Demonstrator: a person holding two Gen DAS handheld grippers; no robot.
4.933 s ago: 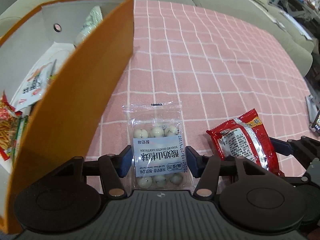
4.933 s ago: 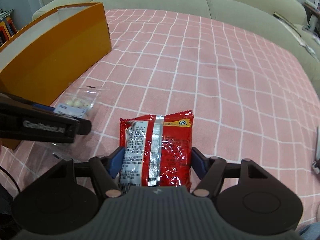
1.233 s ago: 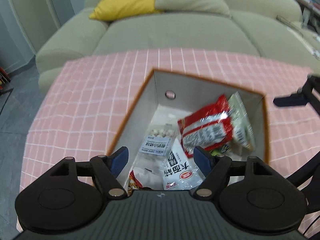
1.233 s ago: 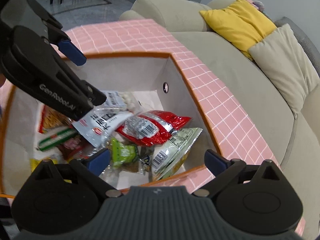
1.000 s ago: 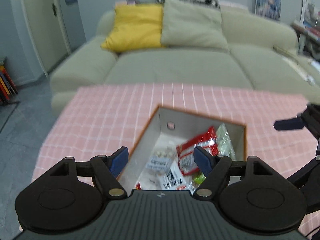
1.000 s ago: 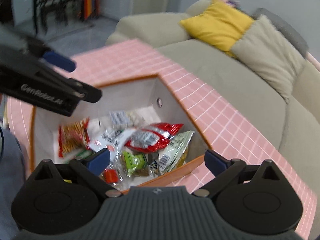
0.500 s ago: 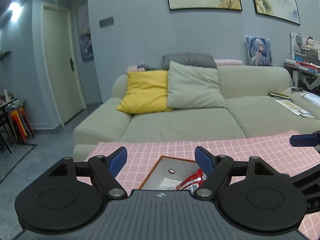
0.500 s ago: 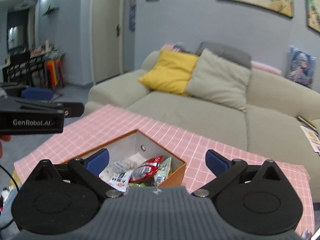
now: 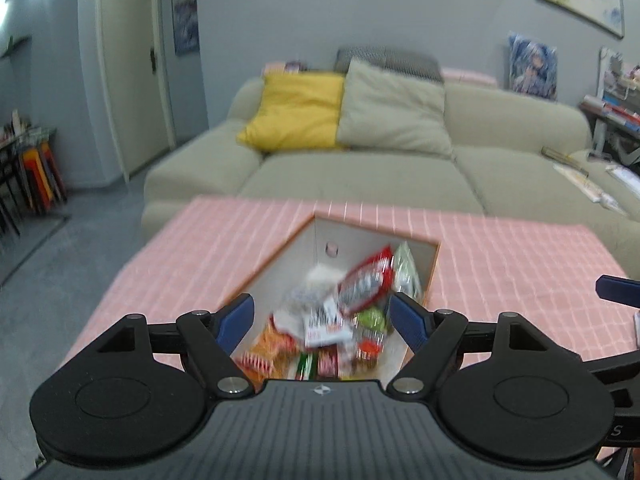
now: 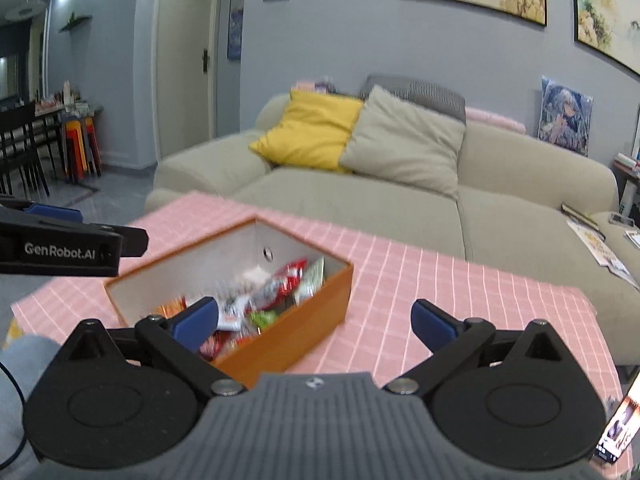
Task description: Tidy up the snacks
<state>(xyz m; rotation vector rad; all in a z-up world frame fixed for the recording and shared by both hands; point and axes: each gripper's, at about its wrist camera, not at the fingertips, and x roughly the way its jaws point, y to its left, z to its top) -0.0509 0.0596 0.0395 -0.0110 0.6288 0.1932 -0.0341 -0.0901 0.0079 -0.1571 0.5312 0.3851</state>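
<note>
**Snacks in the box, both tools empty: wrap-up check**

Left wrist view:
- Snacks (image 9: 340, 316) are sitting piled inside the orange box (image 9: 280, 248), which is resting on the pink checked cloth (image 9: 500, 248) covering the desk.
- A red packet (image 9: 366, 280) is lying on top of the pile, with a green-white bag (image 9: 405, 270) leaning against the far right wall. Frame is blurred, so I'm not reading labels.
- Left tool (image 9: 322, 318) is hovering above the box, jaws spread wide, gripping nothing.
- A blue fingertip of the right tool (image 9: 618, 289) is poking in at the right edge.
- No loose packet is showing on the visible cloth.

Right wrist view:
- Right tool (image 10: 314, 318) is hanging high and off to the box's right, jaws wide apart, also empty.
- Same box (image 10: 316, 312) is showing its orange outer wall, contents below the rim.
- Left tool body (image 10: 68, 246) is crossing the left edge.
- Sofa (image 10: 400, 200) with a yellow cushion (image 10: 316, 134) is sitting behind the desk.
- A phone (image 10: 620, 428) is peeking in at the bottom right.

Judgement: task is looking essentially done. To finish well:
- Scan the hidden near edge and right side of the desk for strays before calling it.
- If the red packet is riding too high, press it down flat-jawed, not pinched.
- Keep both tools clear of the box walls when pulling away, since a light box is likely to slide on cloth.
</note>
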